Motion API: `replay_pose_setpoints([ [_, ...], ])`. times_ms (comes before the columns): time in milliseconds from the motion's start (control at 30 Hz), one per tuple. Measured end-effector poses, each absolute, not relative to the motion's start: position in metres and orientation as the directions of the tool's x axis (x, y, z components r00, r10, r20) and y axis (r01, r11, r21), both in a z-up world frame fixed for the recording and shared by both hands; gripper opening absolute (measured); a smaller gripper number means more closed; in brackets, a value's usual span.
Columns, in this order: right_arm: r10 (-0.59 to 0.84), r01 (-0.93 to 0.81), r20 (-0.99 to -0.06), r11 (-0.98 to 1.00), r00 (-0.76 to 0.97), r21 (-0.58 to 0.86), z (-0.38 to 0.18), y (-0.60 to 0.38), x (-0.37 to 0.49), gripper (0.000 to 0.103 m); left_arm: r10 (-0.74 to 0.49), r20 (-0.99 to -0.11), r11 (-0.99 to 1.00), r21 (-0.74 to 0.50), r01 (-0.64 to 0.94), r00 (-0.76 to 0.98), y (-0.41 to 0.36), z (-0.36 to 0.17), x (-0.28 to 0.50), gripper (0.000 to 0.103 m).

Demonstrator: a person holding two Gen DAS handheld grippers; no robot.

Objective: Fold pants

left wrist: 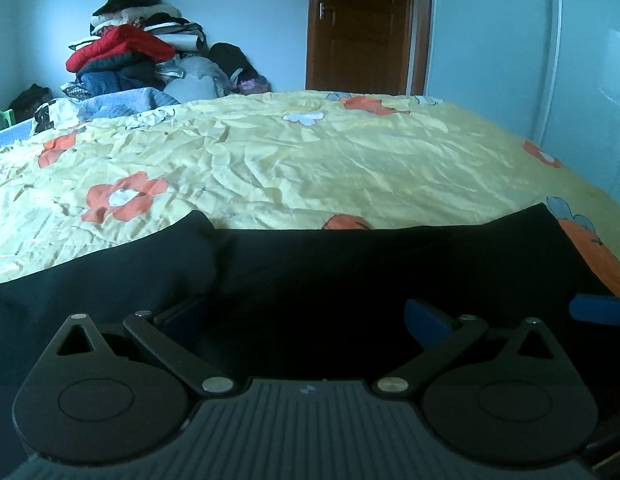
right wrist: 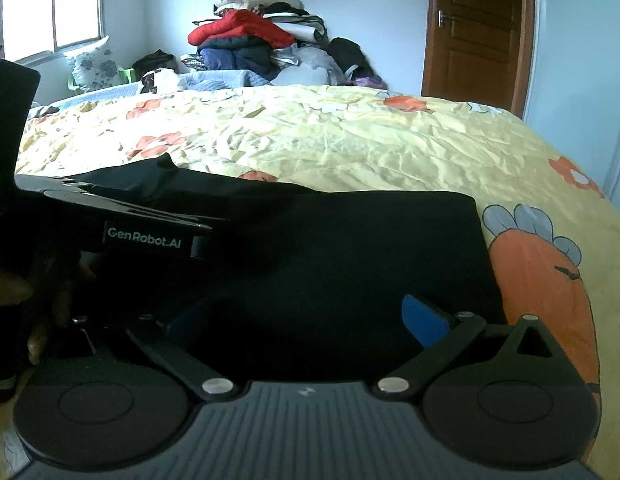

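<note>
Black pants [left wrist: 350,264] lie flat across the near edge of the bed, on a yellow flowered sheet [left wrist: 310,160]. My left gripper [left wrist: 306,320] is open, its blue fingers spread low over the pants near the near edge. In the right wrist view the pants [right wrist: 350,248] end at a straight right edge. My right gripper [right wrist: 306,320] is open over the right part of the pants, blue fingers [right wrist: 424,320] spread. The left gripper's body [right wrist: 142,236], marked GenRobot.AI, shows at the left of the right wrist view, beside the right gripper.
A tall pile of clothes [left wrist: 142,52] stands against the far wall beyond the bed. A brown door [left wrist: 362,24] is at the back right, a white wardrobe [left wrist: 550,60] to the right. A window [right wrist: 50,4] is at the back left.
</note>
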State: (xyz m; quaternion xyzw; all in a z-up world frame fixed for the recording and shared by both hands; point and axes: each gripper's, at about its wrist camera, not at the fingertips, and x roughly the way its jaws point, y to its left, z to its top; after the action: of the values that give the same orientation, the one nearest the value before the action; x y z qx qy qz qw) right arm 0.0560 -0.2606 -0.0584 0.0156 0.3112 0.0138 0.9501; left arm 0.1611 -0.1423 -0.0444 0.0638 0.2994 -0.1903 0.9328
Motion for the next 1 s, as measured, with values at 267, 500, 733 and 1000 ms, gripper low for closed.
replay_pose_setpoints([
  [267,0.045,0.001,-0.566,0.997,0.823,0.081,-0.051,-0.272,0.055,0.103,-0.343,-0.577,0.914,-0.024,0.405,0.741,-0.137,-0.044,0.161,0.103],
  [500,-0.031,0.167,-0.572,0.968,0.82,0.187,-0.034,-0.347,0.099,0.102,-0.346,-0.576,0.916,-0.038,0.399,0.74,-0.135,-0.045,0.161,0.103],
  [733,0.167,0.11,-0.59,0.908,0.79,0.404,-0.048,-0.393,0.136,0.031,-0.354,-0.569,0.917,-0.055,0.395,0.742,-0.134,-0.044,0.161,0.103],
  [1000,0.041,0.163,-0.609,0.947,0.792,0.275,-0.052,-0.39,0.135,0.018,-0.337,-0.562,0.929,-0.065,0.365,0.755,-0.131,-0.043,0.163,0.103],
])
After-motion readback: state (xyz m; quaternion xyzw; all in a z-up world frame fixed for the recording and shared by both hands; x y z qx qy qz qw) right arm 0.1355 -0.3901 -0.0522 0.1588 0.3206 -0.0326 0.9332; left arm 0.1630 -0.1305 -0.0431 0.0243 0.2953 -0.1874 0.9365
